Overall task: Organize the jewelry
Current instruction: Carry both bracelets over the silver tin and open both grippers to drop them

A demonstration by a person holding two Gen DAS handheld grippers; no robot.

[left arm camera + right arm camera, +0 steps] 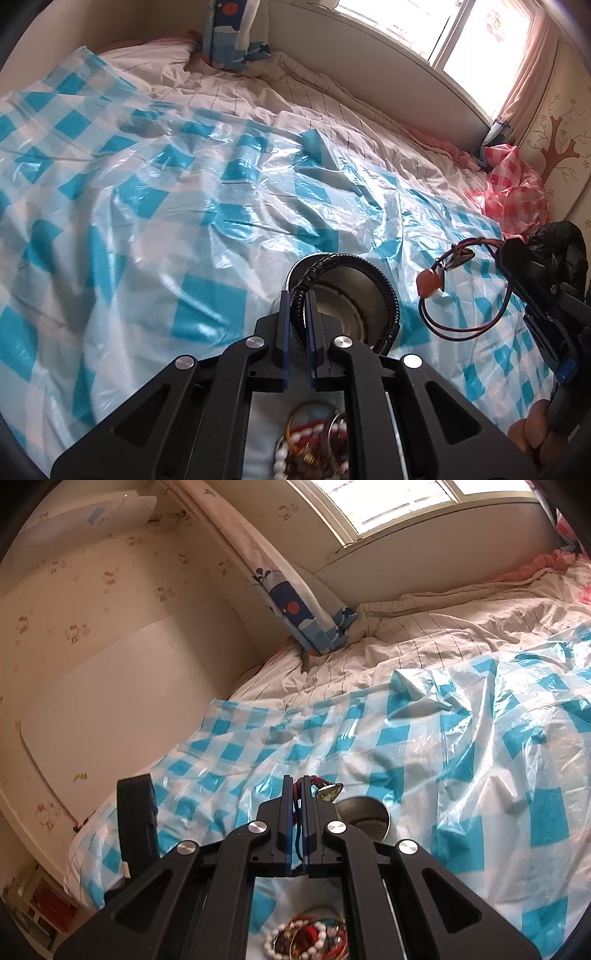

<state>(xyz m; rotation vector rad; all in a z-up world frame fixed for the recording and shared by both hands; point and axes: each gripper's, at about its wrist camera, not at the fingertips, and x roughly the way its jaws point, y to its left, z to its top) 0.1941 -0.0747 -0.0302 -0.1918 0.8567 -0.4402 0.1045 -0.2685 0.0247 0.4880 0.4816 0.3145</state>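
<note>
In the left wrist view my left gripper (297, 306) is shut on a black braided bracelet (388, 288), whose loop arcs over a round metal cup (343, 295) on the bed. To the right, my right gripper (511, 251) holds a dark red cord necklace (465, 328) with an orange stone (428, 282) dangling from it. In the right wrist view the right gripper (295, 786) is shut on those cords (296, 805), with a small shiny charm (328, 790) at the fingertips and the metal cup (365, 818) just beyond. A heap of beads and bangles (310, 938) lies below.
A blue-and-white checked plastic sheet (184, 184) covers the striped bedding. A crumpled red checked bag (513, 192) lies at the far right by the wall. A blue patterned pillow (306, 620) leans at the headboard. The jewelry heap (314, 443) shows under the left gripper too.
</note>
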